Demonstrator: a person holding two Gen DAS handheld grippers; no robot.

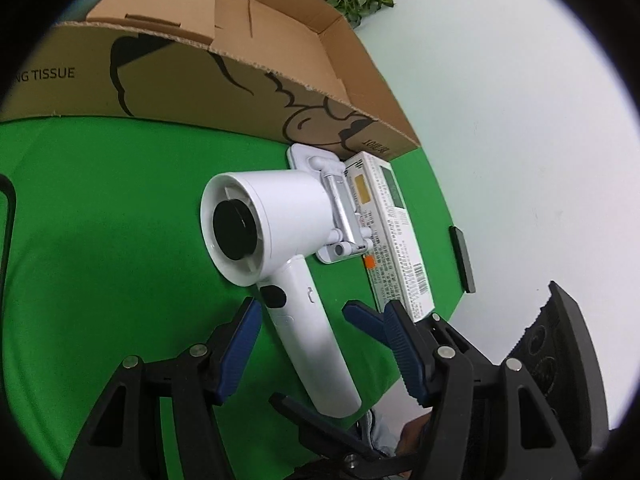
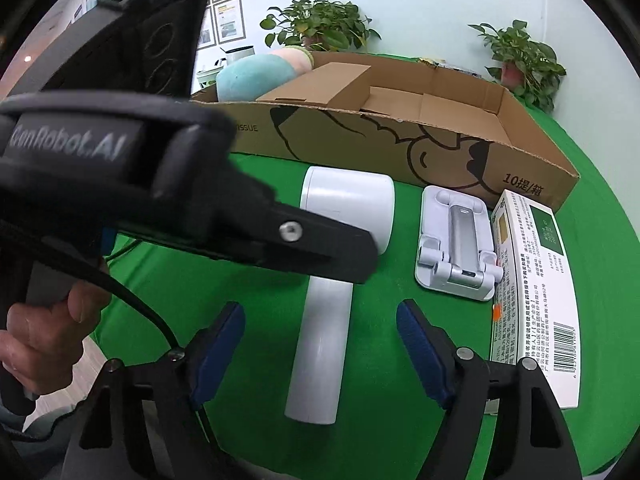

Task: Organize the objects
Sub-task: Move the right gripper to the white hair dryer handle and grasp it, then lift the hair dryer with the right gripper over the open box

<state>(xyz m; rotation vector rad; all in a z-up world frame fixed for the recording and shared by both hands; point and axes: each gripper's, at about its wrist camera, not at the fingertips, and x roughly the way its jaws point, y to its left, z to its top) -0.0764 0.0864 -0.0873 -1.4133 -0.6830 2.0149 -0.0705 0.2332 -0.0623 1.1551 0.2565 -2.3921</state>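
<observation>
A white hair dryer lies on the green cloth, its barrel toward the cardboard box. My left gripper is open and straddles the dryer's handle just below the black button; neither pad presses on it. My right gripper is also open, with the hair dryer handle between its blue pads and a green gap on both sides. A black finger of the left gripper crosses above the dryer's neck. The cardboard box shows only its folded flaps inside.
A white phone stand with a silver arm and a white-and-green medicine box lie right of the dryer. Potted plants and a teal cushion sit behind the box. A hand grips the left tool.
</observation>
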